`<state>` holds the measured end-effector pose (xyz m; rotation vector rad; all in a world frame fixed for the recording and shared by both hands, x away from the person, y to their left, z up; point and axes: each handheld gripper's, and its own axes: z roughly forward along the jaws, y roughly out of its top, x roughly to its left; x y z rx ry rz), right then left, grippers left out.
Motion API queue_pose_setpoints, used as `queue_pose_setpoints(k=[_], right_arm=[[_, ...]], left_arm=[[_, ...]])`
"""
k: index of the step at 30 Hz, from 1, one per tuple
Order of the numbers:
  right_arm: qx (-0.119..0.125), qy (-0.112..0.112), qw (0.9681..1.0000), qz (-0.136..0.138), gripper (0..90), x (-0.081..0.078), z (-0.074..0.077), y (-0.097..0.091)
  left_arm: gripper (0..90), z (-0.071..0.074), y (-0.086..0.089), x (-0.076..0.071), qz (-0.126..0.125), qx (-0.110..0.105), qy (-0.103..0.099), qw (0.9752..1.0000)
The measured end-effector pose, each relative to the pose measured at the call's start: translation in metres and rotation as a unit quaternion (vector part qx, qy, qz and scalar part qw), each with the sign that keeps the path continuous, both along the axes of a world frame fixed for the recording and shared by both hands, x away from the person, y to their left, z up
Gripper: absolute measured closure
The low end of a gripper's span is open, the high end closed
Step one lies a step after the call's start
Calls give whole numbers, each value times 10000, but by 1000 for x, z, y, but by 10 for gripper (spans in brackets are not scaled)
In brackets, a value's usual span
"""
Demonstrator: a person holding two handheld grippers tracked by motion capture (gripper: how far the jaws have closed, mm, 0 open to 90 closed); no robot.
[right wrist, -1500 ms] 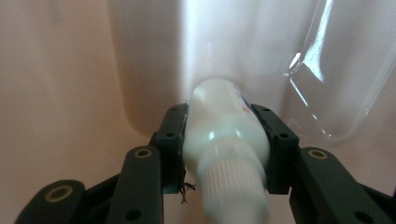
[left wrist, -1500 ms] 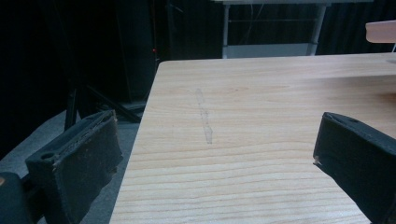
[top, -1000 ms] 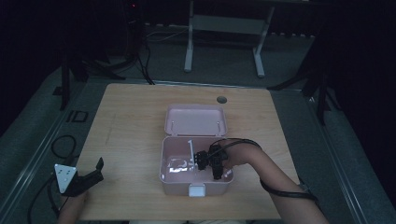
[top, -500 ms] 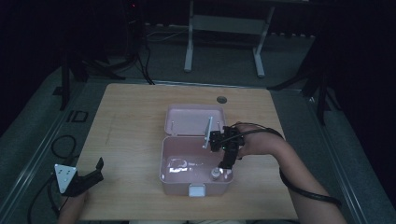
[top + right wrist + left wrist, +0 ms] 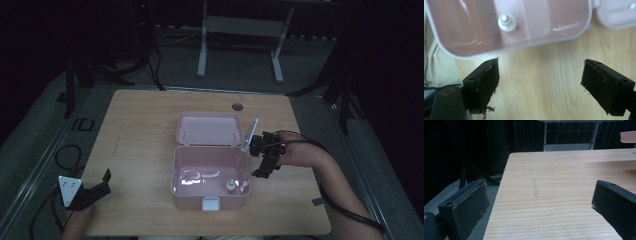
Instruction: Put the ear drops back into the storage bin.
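An open pink box (image 5: 176, 172) stands mid-table, its lid (image 5: 207, 129) lying flat behind it. A small white capped bottle (image 5: 230, 185) stands upright in the box's near right corner, and it appears again in the right gripper view (image 5: 507, 23). My right gripper (image 5: 264, 167) hovers just outside the box's right wall over bare wood. Its jaws have just been opening, and the right gripper (image 5: 540, 82) has nothing between them. Far off at the table's near left corner, my left gripper (image 5: 102, 184) is open and empty, and in its own view the left gripper (image 5: 539, 205) looks along the tabletop.
The wooden table (image 5: 140, 125) has a round cable hole (image 5: 237, 107) at its far edge. A glossy patch (image 5: 192, 176) shines on the box floor. A metal stand (image 5: 240, 30) and cables sit on the dark floor beyond. A corner of the pink lid (image 5: 627, 137) shows far right.
My right gripper has come up out of the box and moved to its right, jaws now wide. The white bottle stays standing in the box. The left gripper has not moved.
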<state>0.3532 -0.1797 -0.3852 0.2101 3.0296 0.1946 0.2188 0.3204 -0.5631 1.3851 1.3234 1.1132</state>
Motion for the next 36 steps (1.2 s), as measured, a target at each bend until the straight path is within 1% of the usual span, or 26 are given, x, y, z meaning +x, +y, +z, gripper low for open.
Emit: queue_pose_setpoints(k=[1, 3, 4, 6, 8, 9, 12, 15, 16, 18, 20, 24, 26, 27, 28, 29, 31, 32, 33, 34, 36], right_arm=[[9, 24, 10000, -51, 144, 0, -3, -4], [17, 29, 10000, -55, 144, 1, -5, -6], [77, 82, 9998, -162, 144, 1, -11, -14], [133, 72, 9996, -219, 144, 1, -19, -21], [196, 110, 9993, -298, 144, 1, -27, -28], [224, 80, 9992, -326, 144, 2, -32, -31], [340, 109, 9983, -459, 144, 2, -43, -41], [471, 22, 9975, -532, 138, 2, -54, -49], [529, 50, 9968, -591, 138, 2, -58, -51], [585, 75, 9966, -584, 138, 1, -67, -56], [614, 65, 9961, -631, 139, -1, -76, -60], [757, 79, 9946, -704, 139, -3, -92, -71], [793, 65, 9942, -721, 140, -3, -95, -73], [855, 34, 9936, -740, 140, -4, -100, -76], [935, 25, 9922, -821, 141, -5, -106, -80], [965, -28, 9918, -839, 141, -5, -108, -81], [1088, -51, 9897, -929, 142, -6, -114, -86], [1138, -97, 9890, -935, 142, -6, -116, -87], [1219, -159, 9876, -972, 142, -7, -119, -89], [1295, -144, 9864, -1002, 142, -8, -121, -91], [1442, -214, 9839, -1033, 142, -9, -125, -94]], left_arm=[[10, 0, 0, 0, 2, 1, 0, 10000], [10, 0, 0, 0, 3, 1, 1, 10000], [10, 0, 0, 0, 4, 2, 1, 10000], [10, 0, 0, 0, 3, 1, 0, 10000], [10, 0, 0, 0, 2, 0, 2, 10000], [10, 0, 0, 0, 3, -1, 3, 10000], [10, 0, 0, 0, 0, -3, 3, 10000], [10, 0, 0, 0, 1, -2, 3, 10000], [10, 0, 0, 0, 0, -3, 1, 10000], [10, 0, 0, 0, 1, -1, 3, 10000], [10, 0, 0, 0, 3, 1, 7, 10000], [10, 0, 0, 0, 5, 3, 4, 10000], [10, 0, 0, 0, 5, 4, 2, 10000], [10, 0, 0, 0, 7, 3, 4, 10000], [10, 0, 0, 0, 6, 1, 7, 10000], [10, 0, 0, 0, 5, 1, 9, 10000], [10, 0, 0, 0, 6, 2, 7, 10000], [10, 0, 0, 0, 6, 2, 8, 10000], [10, 0, 0, 0, 7, 1, 5, 10000], [10, 0, 0, 0, 8, 1, 4, 10000], [10, 0, 0, 0, 9, 2, 6, 10000]])
